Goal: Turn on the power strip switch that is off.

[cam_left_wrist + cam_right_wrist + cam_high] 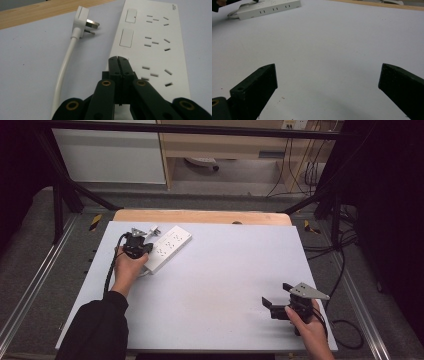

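From above, left side: the left gripper [141,246] sits at the near end of the white power strip [172,243], which lies slantwise at the far left of the white table [215,285]; the person's left hand [127,267] holds it low over the strip, as if to press on it.
From above, right side: the right gripper [272,307] rests near the front right edge, well apart from the strip; by my reading it simply waits out of the way.
Left gripper view, jaws: clenched tip to tip with nothing between them, their joined point just over the strip's face [155,45], by the lowest of its buttons, a closed point suiting a push better than a grasp.
Left gripper view, plug: the white plug [81,21] lies unplugged on the table to the left of the strip, pins toward it; its cord [63,72] runs back alongside the jaws.
Right gripper view, jaws: released, spread wide over bare table.
Right gripper view, strip: far off at the upper left [269,8].
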Tool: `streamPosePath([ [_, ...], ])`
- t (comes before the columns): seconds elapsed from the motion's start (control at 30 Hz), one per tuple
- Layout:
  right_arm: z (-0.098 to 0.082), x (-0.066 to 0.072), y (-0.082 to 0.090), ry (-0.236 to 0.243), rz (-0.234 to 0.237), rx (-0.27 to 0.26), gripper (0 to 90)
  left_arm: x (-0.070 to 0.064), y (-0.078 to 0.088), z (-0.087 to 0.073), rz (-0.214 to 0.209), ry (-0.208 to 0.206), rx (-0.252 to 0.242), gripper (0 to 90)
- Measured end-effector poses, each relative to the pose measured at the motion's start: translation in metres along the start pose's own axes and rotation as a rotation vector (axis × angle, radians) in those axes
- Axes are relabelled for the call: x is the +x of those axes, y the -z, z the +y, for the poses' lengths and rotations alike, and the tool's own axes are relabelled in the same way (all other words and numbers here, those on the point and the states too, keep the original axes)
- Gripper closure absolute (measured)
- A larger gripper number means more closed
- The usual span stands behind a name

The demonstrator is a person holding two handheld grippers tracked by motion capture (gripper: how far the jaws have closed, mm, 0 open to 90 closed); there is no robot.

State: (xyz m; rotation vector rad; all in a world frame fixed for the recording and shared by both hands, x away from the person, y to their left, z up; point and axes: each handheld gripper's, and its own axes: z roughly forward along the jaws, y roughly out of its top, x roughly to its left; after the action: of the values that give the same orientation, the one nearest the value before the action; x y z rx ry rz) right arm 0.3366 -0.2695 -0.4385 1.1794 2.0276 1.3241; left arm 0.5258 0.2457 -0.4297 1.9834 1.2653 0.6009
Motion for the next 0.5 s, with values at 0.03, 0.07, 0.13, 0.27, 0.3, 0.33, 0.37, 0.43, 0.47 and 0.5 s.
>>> streamPosePath([
  [0.03, 0.0000, 0.0000, 0.0000, 0.000, 0.000, 0.000, 2.6, 0.0005, 0.0002, 0.0000, -0.001, -0.001, 0.001, 90.0],
  [0.07, 0.0001, 0.0002, 0.0000, 0.000, 0.000, 0.000, 2.6, 0.0007, 0.0003, -0.0001, -0.001, -0.003, 0.002, 90.0],
  [0.13, 0.0002, 0.0005, 0.0000, 0.000, 0.002, 0.003, 2.6, 0.0008, 0.0003, -0.0015, -0.001, -0.017, -0.009, 90.0],
  [0.27, 0.0001, 0.0003, -0.0008, 0.000, 0.001, 0.004, 2.7, 0.0020, 0.0004, -0.0046, -0.007, -0.002, -0.030, 90.0],
  [0.3, 0.0000, 0.0002, -0.0010, 0.001, 0.000, 0.005, 2.6, 0.0018, 0.0005, -0.0046, -0.005, -0.004, -0.030, 90.0],
  [0.33, 0.0000, 0.0002, -0.0013, 0.002, 0.000, 0.005, 2.6, 0.0016, 0.0004, -0.0045, -0.004, -0.004, -0.031, 90.0],
  [0.37, -0.0001, 0.0005, -0.0015, 0.000, -0.001, 0.006, 2.7, 0.0014, 0.0003, -0.0044, -0.003, -0.005, -0.031, 90.0],
  [0.43, 0.0000, 0.0010, -0.0017, -0.001, 0.001, 0.008, 2.6, 0.0011, 0.0003, -0.0044, 0.000, -0.007, -0.031, 90.0],
  [0.47, 0.0000, 0.0011, -0.0018, 0.000, 0.001, 0.008, 2.6, 0.0010, 0.0003, -0.0043, 0.000, -0.008, -0.031, 90.0],
  [0.5, 0.0001, 0.0012, -0.0018, 0.000, 0.001, 0.008, 2.6, 0.0010, 0.0003, -0.0043, 0.001, -0.007, -0.031, 90.0],
])
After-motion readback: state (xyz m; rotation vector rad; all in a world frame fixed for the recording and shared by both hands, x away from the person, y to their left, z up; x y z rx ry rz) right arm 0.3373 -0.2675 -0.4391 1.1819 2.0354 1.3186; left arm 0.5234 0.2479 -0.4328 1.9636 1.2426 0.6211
